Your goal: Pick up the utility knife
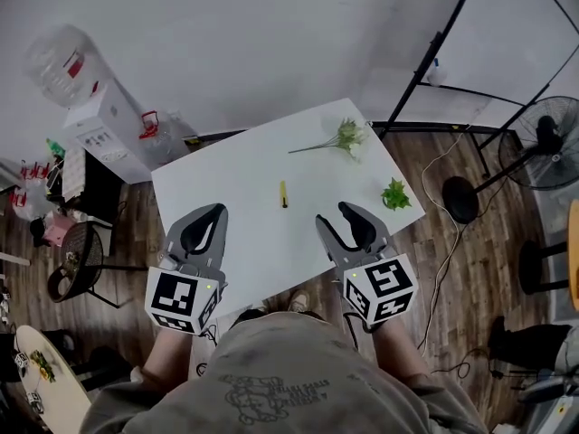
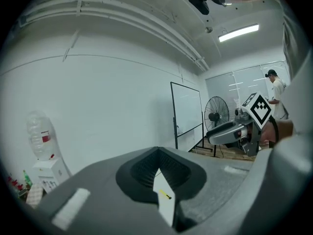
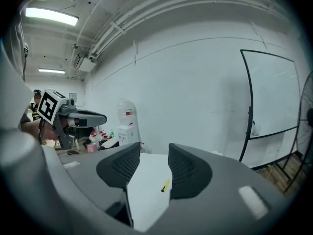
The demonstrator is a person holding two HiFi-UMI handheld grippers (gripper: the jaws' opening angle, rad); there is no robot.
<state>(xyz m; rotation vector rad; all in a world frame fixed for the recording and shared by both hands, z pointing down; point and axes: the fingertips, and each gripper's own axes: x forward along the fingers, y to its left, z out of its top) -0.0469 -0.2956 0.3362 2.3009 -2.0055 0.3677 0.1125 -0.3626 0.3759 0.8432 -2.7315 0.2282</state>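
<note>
The utility knife [image 1: 283, 193] is small and yellow and lies alone near the middle of the white table [image 1: 226, 174]. Both grippers hover at the table's near edge, short of the knife. My left gripper [image 1: 215, 210] is to the knife's near left, its jaw tips meeting and nothing held. In the left gripper view the knife [image 2: 166, 196] shows through the gap below the joined tips of the left gripper [image 2: 157, 151]. To the near right, my right gripper [image 1: 339, 213] stands open. In its own view, the knife [image 3: 165, 185] lies ahead between the parted jaws of the right gripper [image 3: 154, 148].
A flower sprig [image 1: 342, 138] lies at the table's far right and a green leafy piece [image 1: 395, 194] by the right edge. A black whiteboard frame [image 1: 434, 61] and a floor fan [image 1: 543, 134] stand to the right. A water dispenser [image 1: 109, 125] stands at the left.
</note>
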